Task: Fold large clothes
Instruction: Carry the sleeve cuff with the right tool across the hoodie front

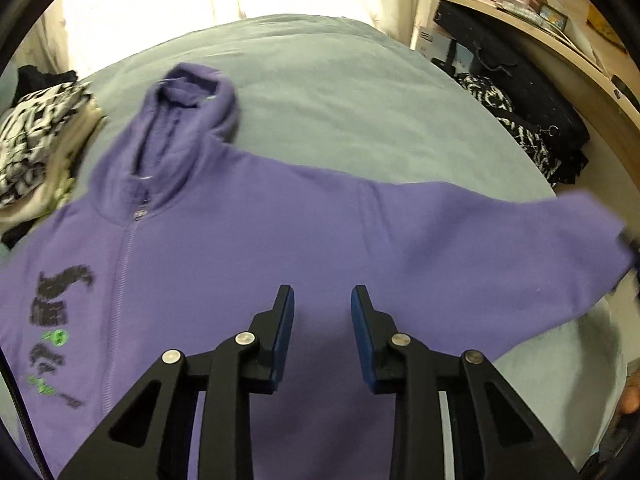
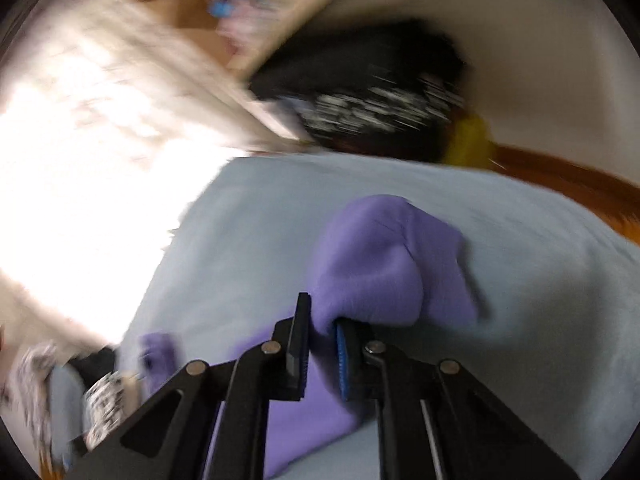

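A purple zip hoodie (image 1: 240,248) lies front up on the pale blue bed (image 1: 340,92), hood toward the far side, black and green print on its left chest. My left gripper (image 1: 322,296) is open and empty, hovering over the hoodie's body. The hoodie's right sleeve (image 1: 500,240) stretches out to the right. My right gripper (image 2: 322,320) is shut on the purple sleeve end (image 2: 384,264), which bunches up above the bed (image 2: 248,240). The right wrist view is motion-blurred.
A pile of black-and-white patterned clothes (image 1: 36,140) lies at the bed's left. Dark clothes (image 1: 532,120) are stacked at the right by a wooden shelf (image 1: 532,28) with boxes. A bright window lies behind the bed.
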The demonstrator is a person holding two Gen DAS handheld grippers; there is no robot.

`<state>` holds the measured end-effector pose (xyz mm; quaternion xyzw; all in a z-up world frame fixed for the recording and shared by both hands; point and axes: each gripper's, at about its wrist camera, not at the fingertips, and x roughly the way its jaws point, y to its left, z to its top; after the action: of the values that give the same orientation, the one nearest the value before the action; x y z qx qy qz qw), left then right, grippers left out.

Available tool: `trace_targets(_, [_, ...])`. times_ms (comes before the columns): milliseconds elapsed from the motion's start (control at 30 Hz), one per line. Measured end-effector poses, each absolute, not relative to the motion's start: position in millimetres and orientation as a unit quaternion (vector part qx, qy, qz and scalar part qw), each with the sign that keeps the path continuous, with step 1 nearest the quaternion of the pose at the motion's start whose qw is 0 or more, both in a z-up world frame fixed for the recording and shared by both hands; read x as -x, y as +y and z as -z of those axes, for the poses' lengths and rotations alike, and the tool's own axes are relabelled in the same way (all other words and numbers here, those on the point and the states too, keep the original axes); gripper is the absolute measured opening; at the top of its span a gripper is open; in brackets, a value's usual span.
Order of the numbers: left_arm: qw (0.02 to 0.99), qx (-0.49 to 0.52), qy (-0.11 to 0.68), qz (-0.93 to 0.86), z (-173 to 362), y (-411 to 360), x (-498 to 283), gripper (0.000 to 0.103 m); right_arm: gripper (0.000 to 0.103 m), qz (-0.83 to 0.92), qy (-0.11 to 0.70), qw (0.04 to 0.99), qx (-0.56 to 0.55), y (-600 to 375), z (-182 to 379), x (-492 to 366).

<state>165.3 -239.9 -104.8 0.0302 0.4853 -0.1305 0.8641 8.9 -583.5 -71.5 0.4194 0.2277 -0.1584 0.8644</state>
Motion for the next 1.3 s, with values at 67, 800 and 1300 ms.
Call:
trace_targets(67, [0.86,-0.013,0.495,0.123,99,-220,-162,0.028,0.01,0.109,0.212,0.894,-0.379,-547,37,-17])
trace_targets(800, [0.848,0.079,0.52,0.069,115,-69,-142,0.028,0.02,-0.093,0.456,0.846,-0.258,-293,117,-58])
trace_targets(1300, [0.782,0.214,0.556,0.182,163,-67,-154,0.028,0.032,-0.061,0.434,0.849,-0.296,-323,119,-27])
